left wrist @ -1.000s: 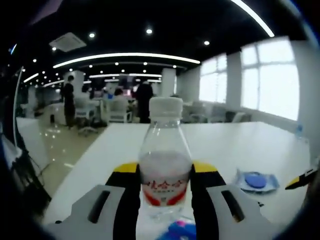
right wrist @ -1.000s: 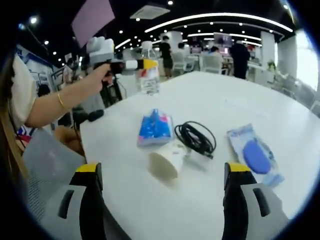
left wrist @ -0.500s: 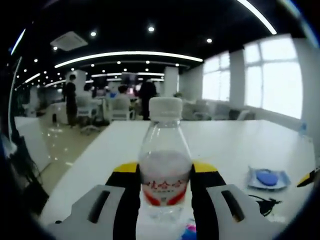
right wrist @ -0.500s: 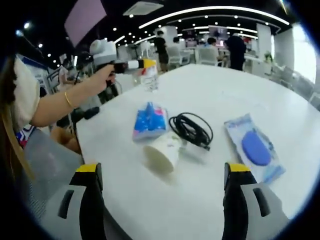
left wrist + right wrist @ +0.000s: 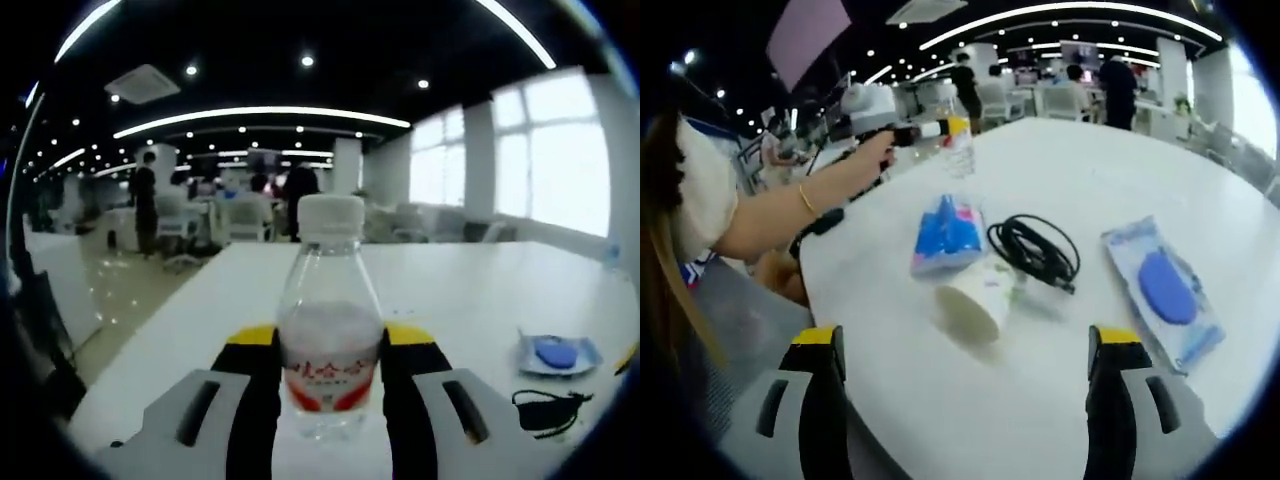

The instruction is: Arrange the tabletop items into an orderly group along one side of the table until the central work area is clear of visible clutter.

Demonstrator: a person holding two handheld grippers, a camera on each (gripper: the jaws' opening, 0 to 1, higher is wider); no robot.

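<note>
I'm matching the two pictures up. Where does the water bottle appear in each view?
Left gripper view: water bottle at centre bottom, clamped between the left gripper jaws.
Right gripper view: water bottle small, upper centre, at the table's far edge.
Shared landmark: black cable on the white table.

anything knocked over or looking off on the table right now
Yes: the white paper cup lies on its side near the middle of the white table, its open mouth toward the right gripper view, between the blue tissue pack and the coiled black cable. No spill shows.
</note>
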